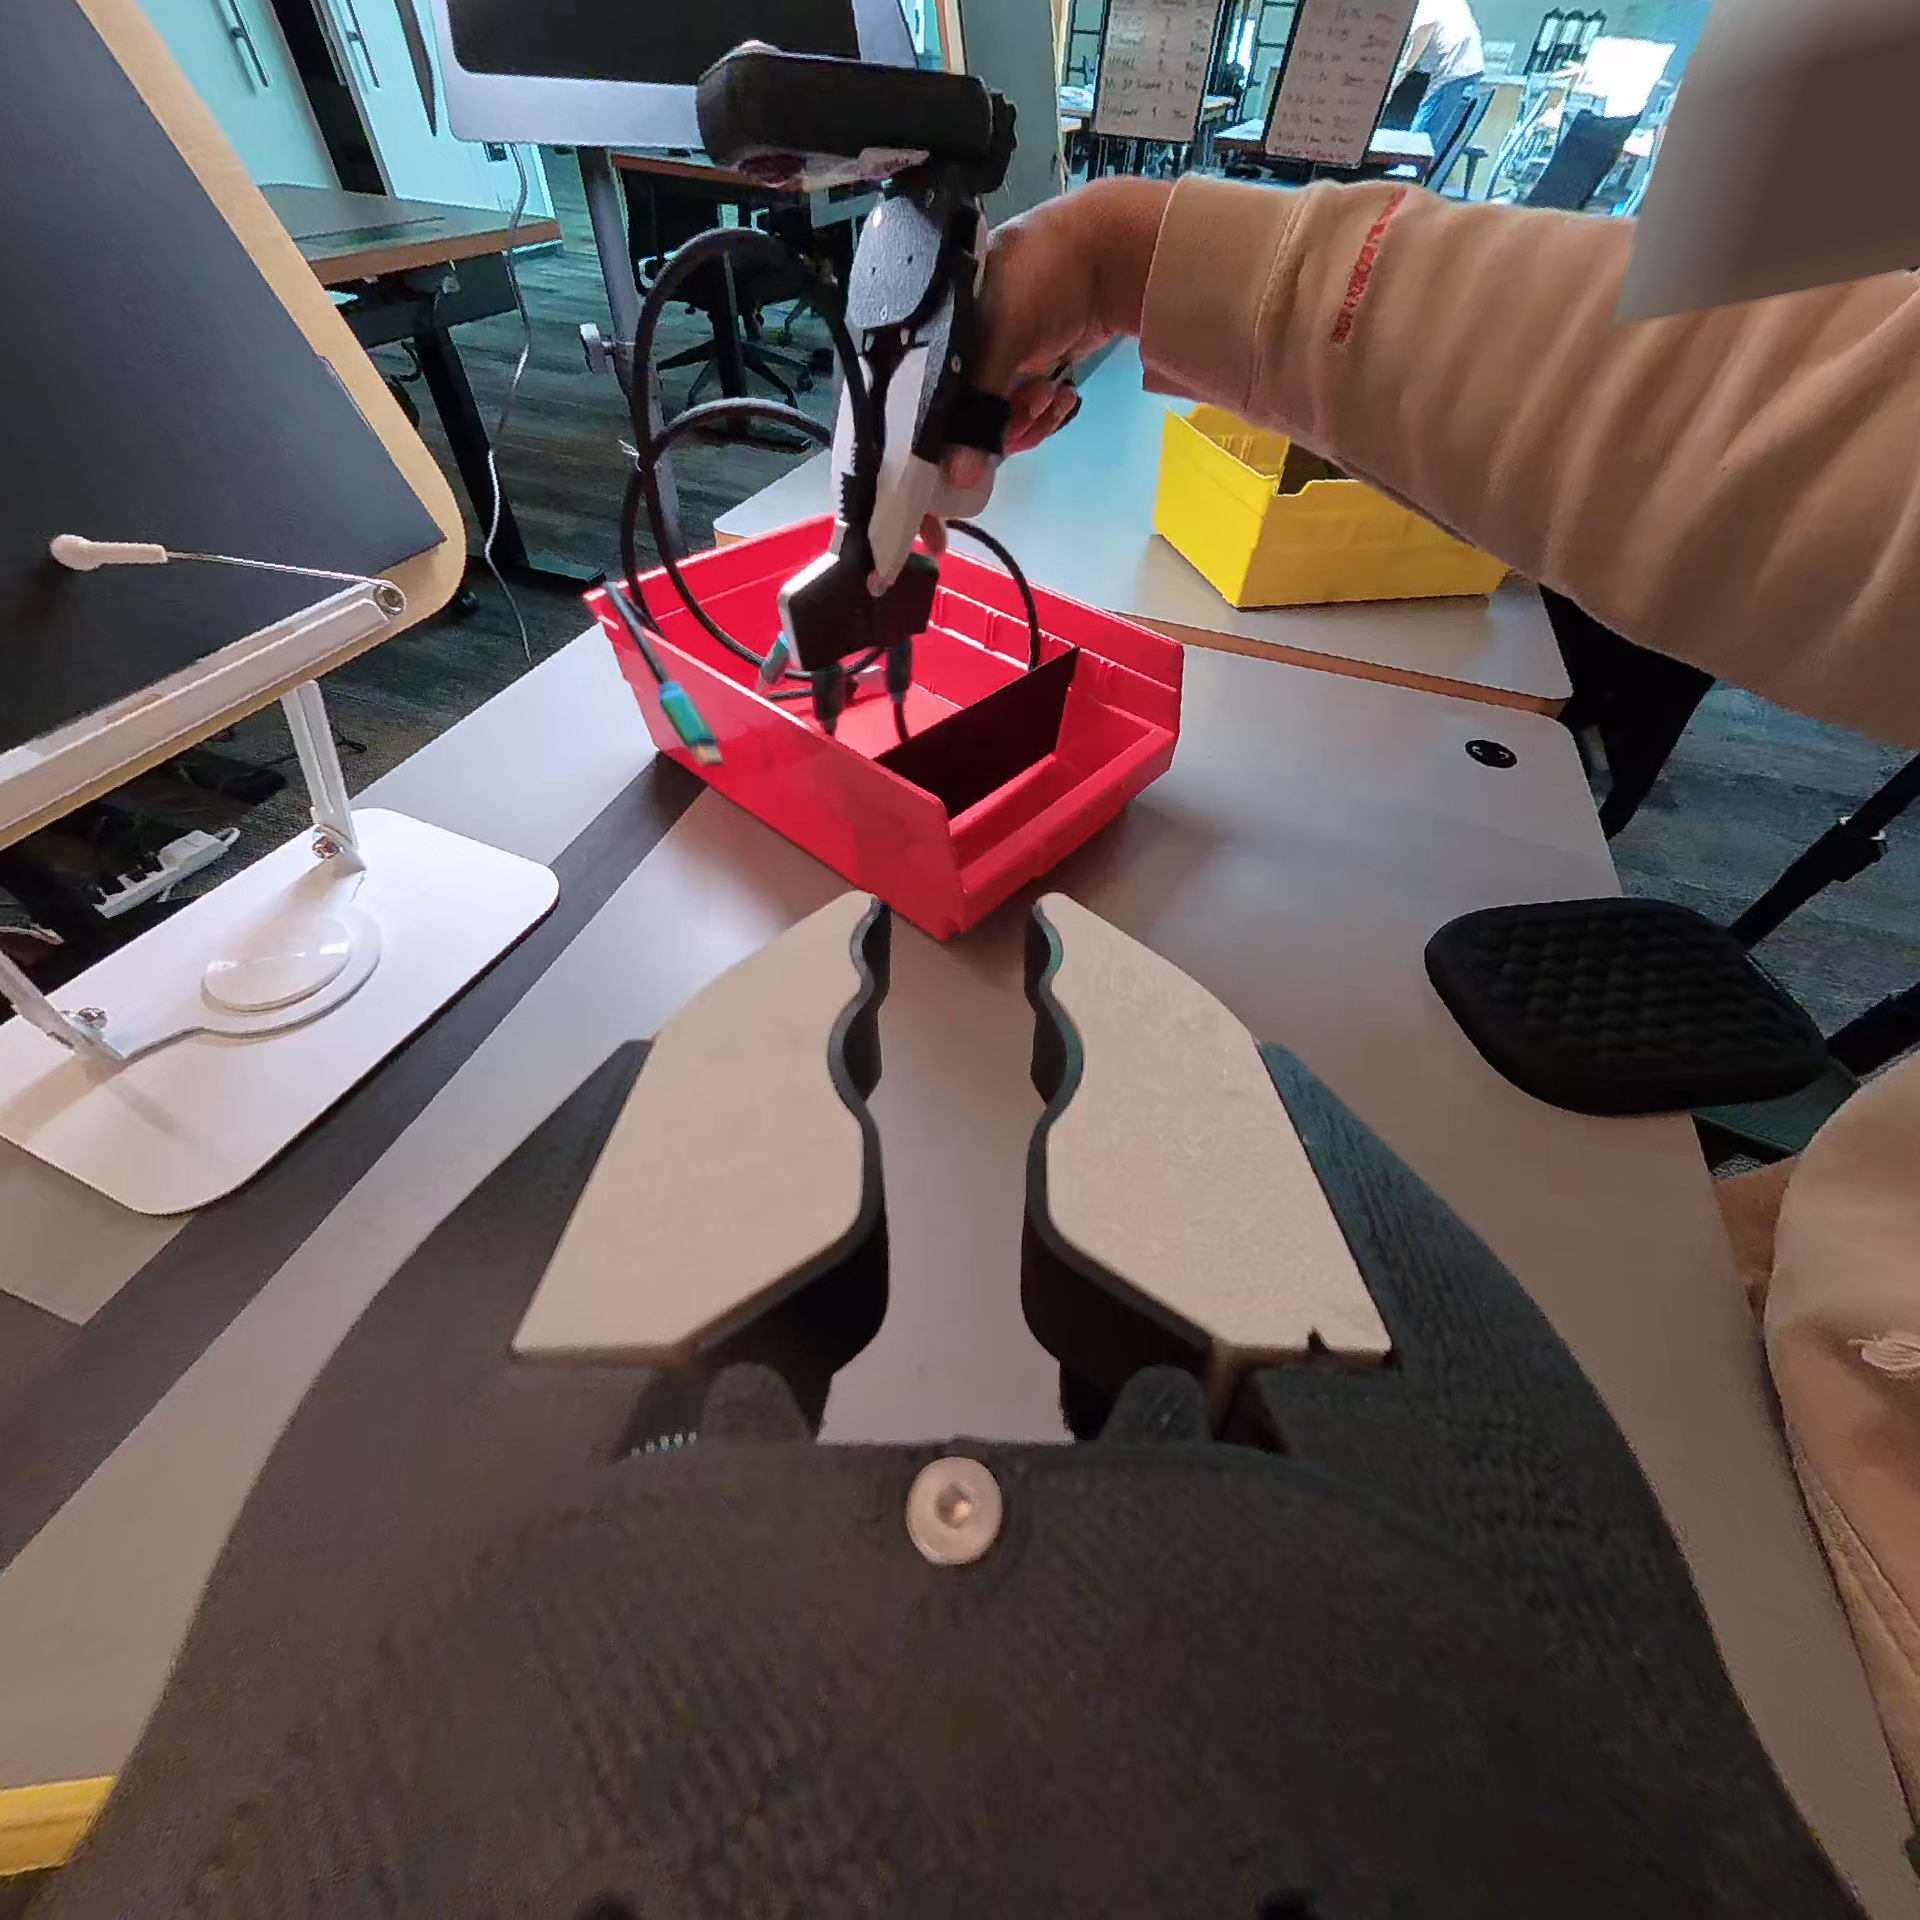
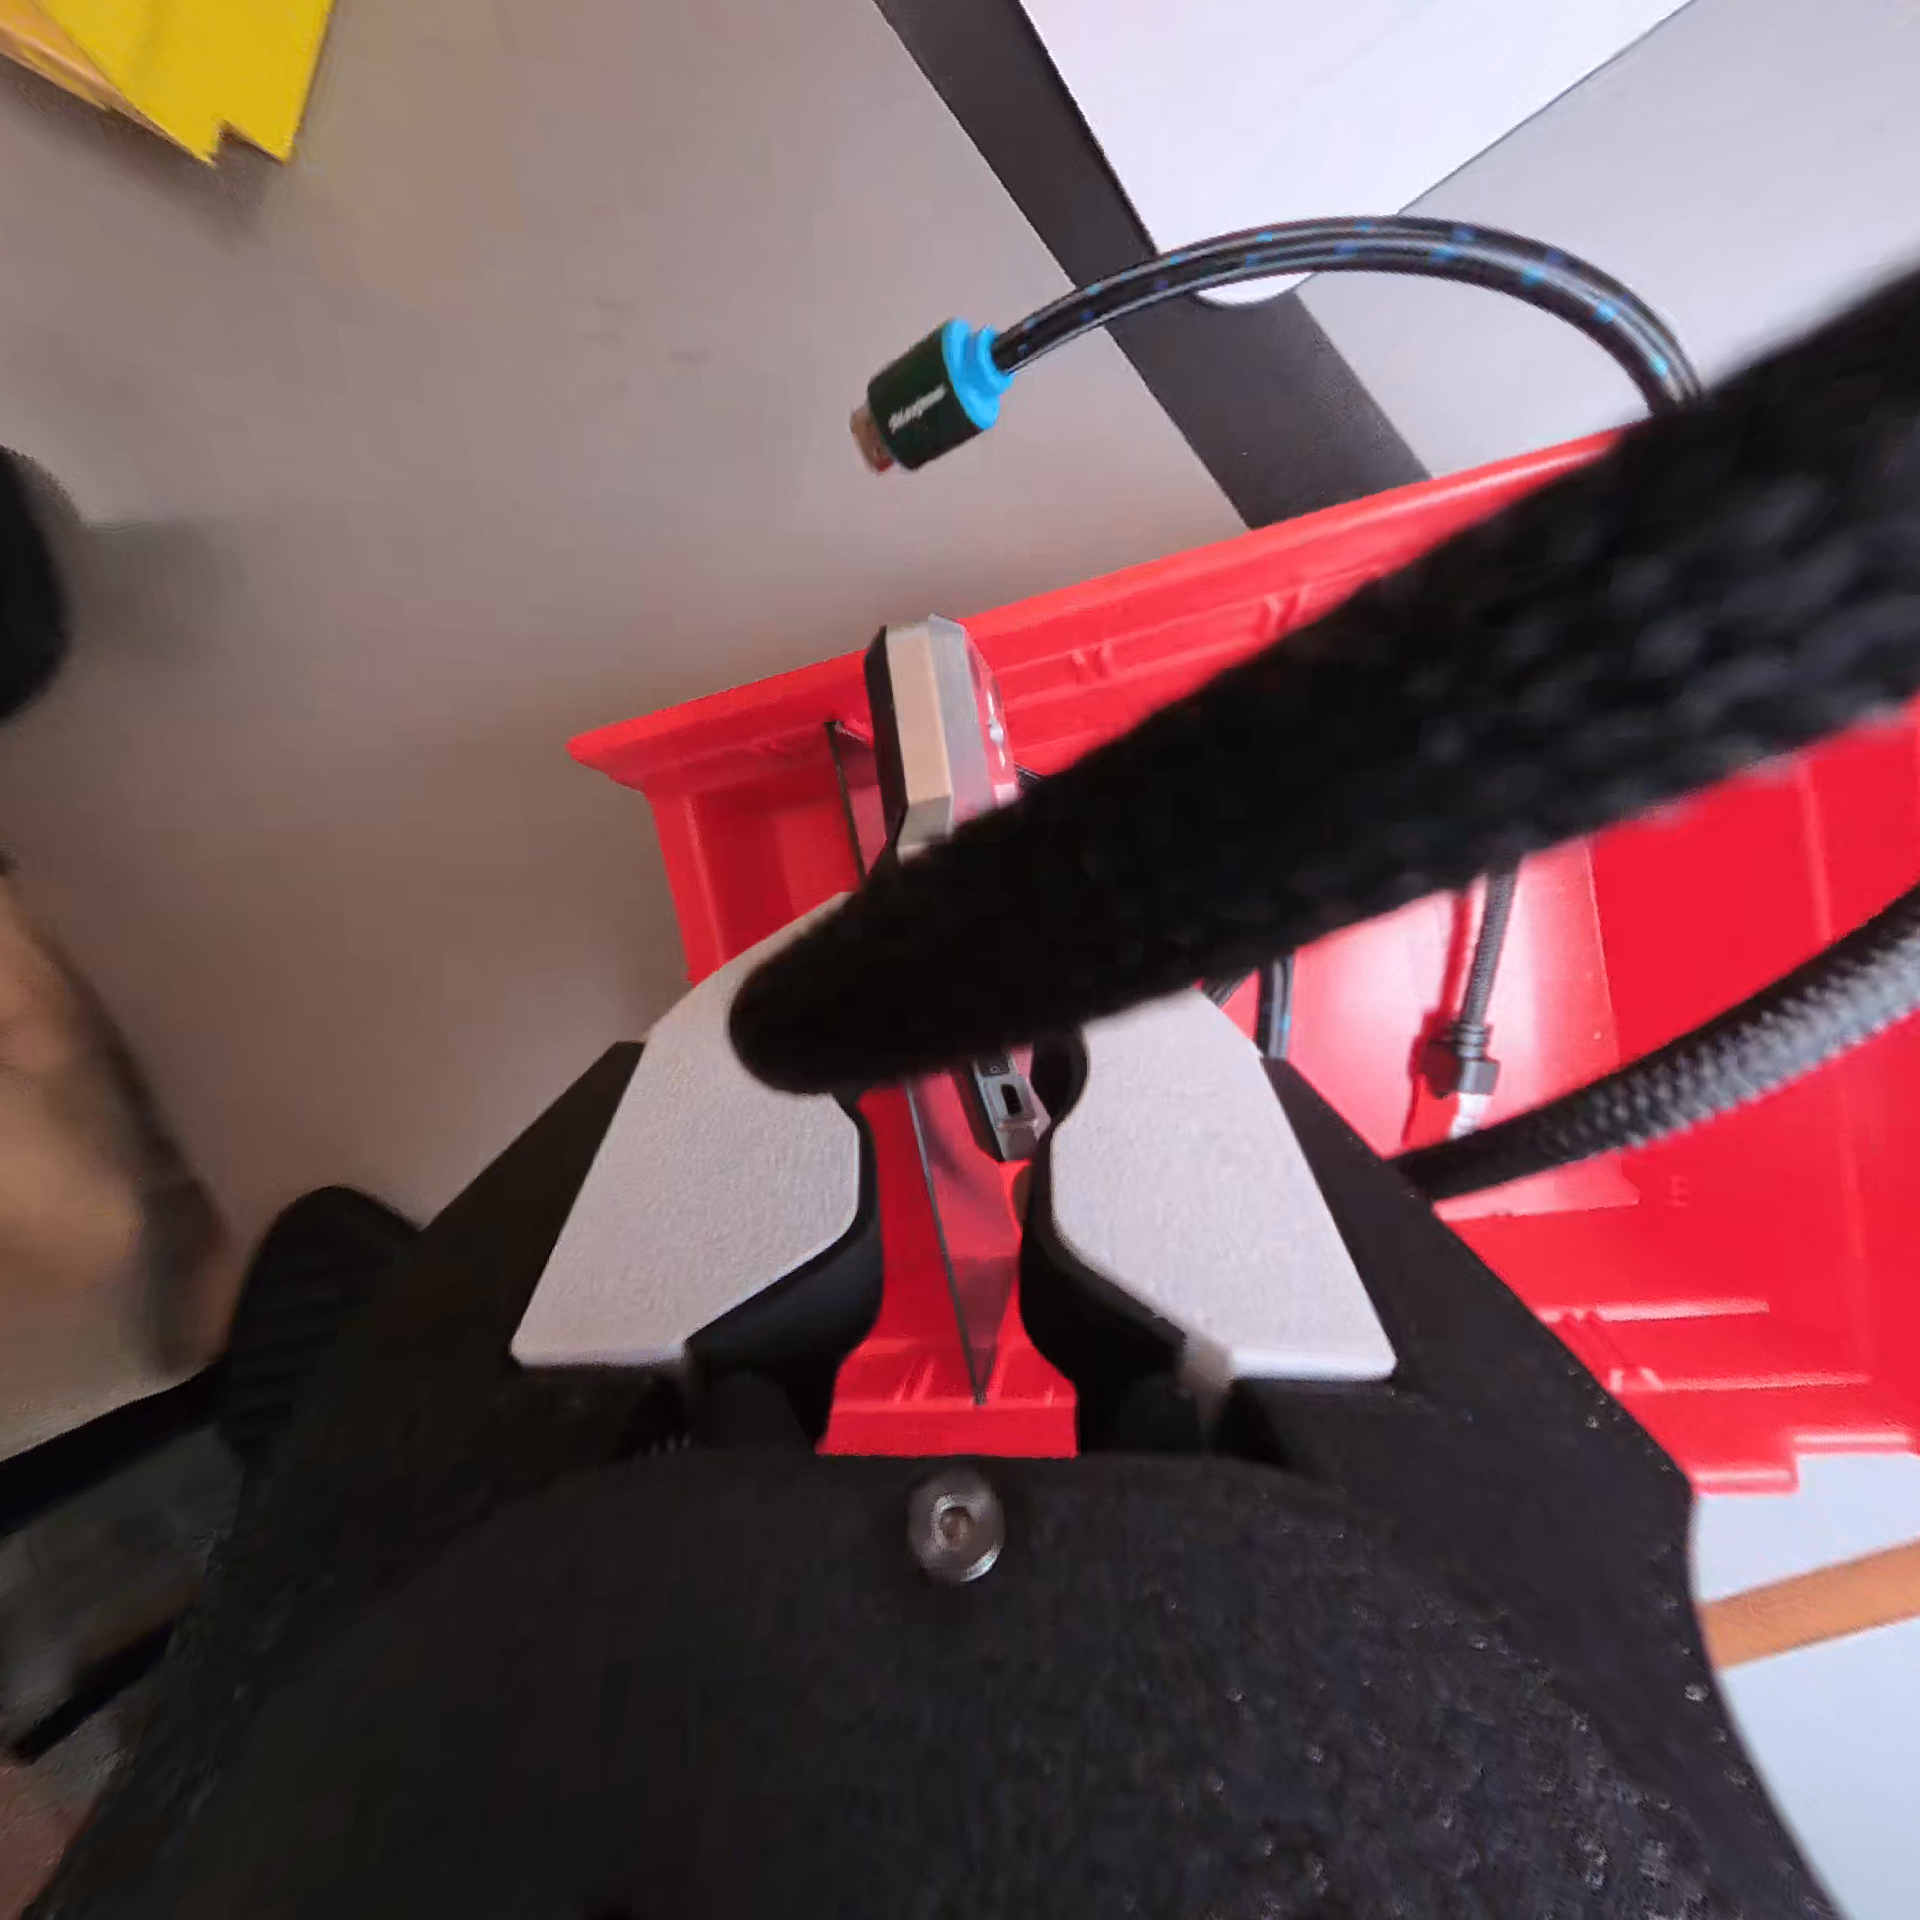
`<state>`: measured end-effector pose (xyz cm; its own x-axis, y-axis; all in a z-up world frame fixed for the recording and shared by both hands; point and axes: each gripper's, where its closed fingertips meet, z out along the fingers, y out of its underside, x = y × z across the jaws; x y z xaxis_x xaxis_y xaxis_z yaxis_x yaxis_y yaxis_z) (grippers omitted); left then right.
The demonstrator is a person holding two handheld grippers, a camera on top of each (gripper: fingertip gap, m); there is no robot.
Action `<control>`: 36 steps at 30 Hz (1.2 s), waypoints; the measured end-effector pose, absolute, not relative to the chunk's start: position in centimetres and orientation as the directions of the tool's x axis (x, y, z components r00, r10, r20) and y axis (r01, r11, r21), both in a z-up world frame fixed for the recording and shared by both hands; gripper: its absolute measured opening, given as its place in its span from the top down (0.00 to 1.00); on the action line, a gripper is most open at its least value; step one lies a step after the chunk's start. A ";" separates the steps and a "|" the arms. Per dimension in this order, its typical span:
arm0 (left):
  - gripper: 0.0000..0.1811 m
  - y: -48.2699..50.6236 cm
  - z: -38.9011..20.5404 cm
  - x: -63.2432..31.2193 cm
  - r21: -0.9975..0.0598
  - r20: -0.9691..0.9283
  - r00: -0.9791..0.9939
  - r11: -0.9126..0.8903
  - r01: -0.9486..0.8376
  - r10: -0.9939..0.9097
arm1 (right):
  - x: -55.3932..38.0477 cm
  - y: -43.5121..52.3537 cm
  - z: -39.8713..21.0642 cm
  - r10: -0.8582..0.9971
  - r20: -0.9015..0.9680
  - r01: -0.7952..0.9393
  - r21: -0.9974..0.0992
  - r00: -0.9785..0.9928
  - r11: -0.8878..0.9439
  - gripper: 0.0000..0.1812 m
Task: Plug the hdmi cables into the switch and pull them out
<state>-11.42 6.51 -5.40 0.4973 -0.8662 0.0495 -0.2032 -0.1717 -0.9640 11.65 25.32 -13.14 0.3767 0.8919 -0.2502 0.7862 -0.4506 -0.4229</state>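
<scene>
Small black-and-silver HDMI switch box (image 1: 854, 613) is held clamped in the right claw (image 1: 878, 577) above the red plastic bin (image 1: 935, 821), braided cables (image 1: 665, 416) dangling. Left claw (image 1: 956, 935) is held open, empty over the bench (image 1: 1299, 831). Switch judged light, rigid, slick; cables stiff and springy, best taken at the blue-collared plug (image 2: 930, 400).

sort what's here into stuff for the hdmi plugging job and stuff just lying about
Job: switch, shut in the right gripper; cables; loose plug; left gripper, open and empty; red bin.

Lying about: yellow bin, white stand, black pad.
</scene>
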 end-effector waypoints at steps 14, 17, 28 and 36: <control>0.87 7.2 -6.1 -11.9 -0.959 0.064 0.510 -0.195 -0.207 -0.858 | 15.0 28.0 -16.0 0.813 -0.258 0.794 -0.201 0.522 -0.574 0.84; 0.87 7.5 -6.2 -12.3 -0.959 0.074 0.517 -0.203 -0.198 -0.853 | 15.4 28.0 -17.0 0.850 -0.152 0.834 -0.167 0.505 -0.526 0.79; 0.86 8.9 -7.0 -15.9 -0.936 0.106 0.628 -0.291 -0.199 -0.771 | 16.9 24.6 -7.9 0.827 0.107 0.744 -0.512 0.552 -0.430 0.76; 0.85 9.1 -7.1 -19.9 -0.925 0.092 0.709 -0.324 -0.200 -0.699 | 5.6 11.5 -6.9 0.859 -0.006 0.305 -0.934 0.511 -0.188 0.76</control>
